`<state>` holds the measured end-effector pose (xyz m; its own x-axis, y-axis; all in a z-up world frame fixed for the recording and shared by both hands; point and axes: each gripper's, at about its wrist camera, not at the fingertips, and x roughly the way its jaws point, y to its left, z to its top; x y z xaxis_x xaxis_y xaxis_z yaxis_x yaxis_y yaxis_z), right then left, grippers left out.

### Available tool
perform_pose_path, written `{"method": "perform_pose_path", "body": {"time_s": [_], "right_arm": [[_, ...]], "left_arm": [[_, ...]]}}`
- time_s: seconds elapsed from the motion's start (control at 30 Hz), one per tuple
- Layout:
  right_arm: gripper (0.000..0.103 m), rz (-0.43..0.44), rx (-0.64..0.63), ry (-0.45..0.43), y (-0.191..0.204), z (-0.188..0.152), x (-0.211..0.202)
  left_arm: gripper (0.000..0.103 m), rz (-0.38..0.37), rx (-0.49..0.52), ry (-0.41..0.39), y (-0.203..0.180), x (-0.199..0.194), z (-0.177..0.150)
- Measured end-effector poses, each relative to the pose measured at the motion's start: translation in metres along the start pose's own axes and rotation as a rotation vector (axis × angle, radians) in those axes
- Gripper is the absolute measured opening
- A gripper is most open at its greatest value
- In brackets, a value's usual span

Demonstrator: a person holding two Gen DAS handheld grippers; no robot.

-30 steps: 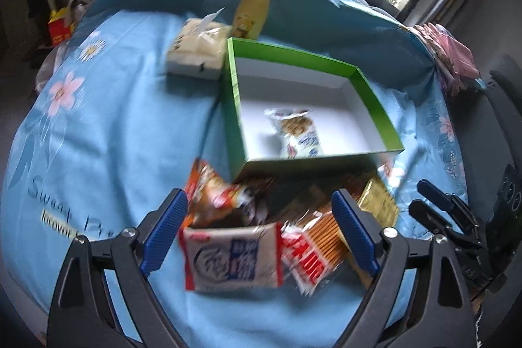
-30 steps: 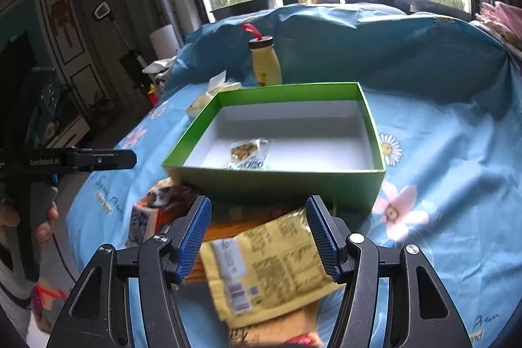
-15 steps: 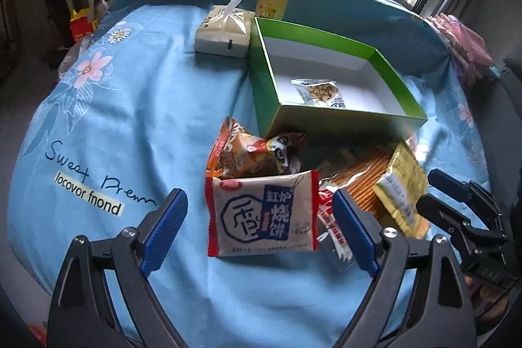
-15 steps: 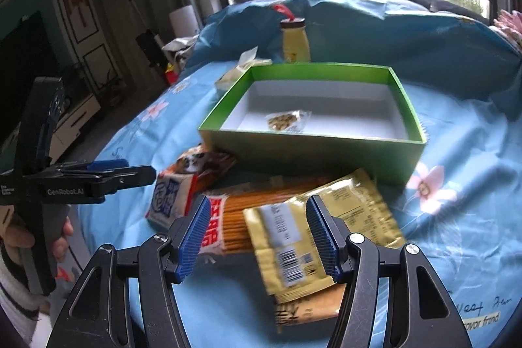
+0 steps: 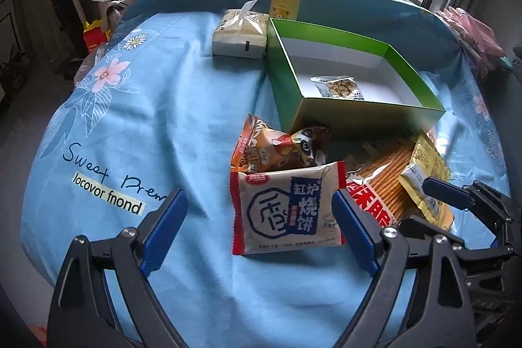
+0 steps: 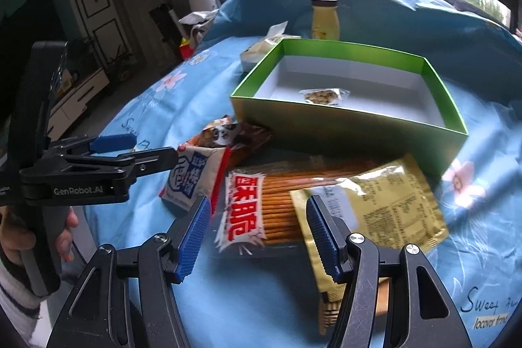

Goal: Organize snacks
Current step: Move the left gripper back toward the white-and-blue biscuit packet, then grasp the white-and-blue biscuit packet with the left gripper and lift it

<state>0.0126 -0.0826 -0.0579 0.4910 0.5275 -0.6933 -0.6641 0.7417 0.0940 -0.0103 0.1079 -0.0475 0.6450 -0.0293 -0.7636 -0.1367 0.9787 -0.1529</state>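
A green box [image 5: 287,77] [image 6: 342,123] stands on the blue cloth with one small nut packet [image 5: 337,87] [image 6: 323,95] inside. In front of it lie several snack packs: a white and red biscuit pack [image 5: 287,212] [image 6: 192,178], an orange raccoon bag [image 5: 277,149] [image 6: 225,132], a pretzel stick pack [image 5: 381,185] [image 6: 270,204] and a gold pouch [image 5: 424,178] [image 6: 375,207]. My left gripper [image 5: 257,230] [image 6: 130,149] is open, near side of the biscuit pack. My right gripper [image 6: 256,237] is open and empty over the pretzel pack's near end.
A tissue pack [image 5: 239,35] and a yellow bottle [image 5: 287,0] [image 6: 324,20] stand behind the box. Pink cloth [image 5: 469,31] lies at the far right. The cloth drops off at the left toward the floor and furniture [image 6: 81,93].
Both grippers have drawn back and toward the left of the snack pile. The right gripper now faces the pretzel pack instead of the gold pouch. Both stay open.
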Motion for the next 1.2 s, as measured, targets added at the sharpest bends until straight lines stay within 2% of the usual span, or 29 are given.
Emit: {"method": "perform_pose_path", "body": {"time_s": [0.27, 0.57, 1.07, 1.2], "right_arm": [[0.061, -0.002, -0.038, 0.022, 0.013, 0.002, 0.012], [0.061, -0.001, -0.053, 0.042, 0.019, 0.005, 0.024], [0.061, 0.011, -0.102, 0.065, 0.032, 0.007, 0.042], [0.061, 0.025, -0.115, 0.073, 0.036, 0.009, 0.048]], "left_arm": [[0.09, 0.006, 0.019, -0.003, 0.001, 0.004, -0.003], [0.09, -0.026, -0.003, 0.016, 0.008, 0.014, -0.004], [0.09, -0.125, -0.104, 0.055, 0.031, 0.035, -0.003], [0.09, -0.174, -0.123, 0.06, 0.034, 0.041, -0.004]]}}
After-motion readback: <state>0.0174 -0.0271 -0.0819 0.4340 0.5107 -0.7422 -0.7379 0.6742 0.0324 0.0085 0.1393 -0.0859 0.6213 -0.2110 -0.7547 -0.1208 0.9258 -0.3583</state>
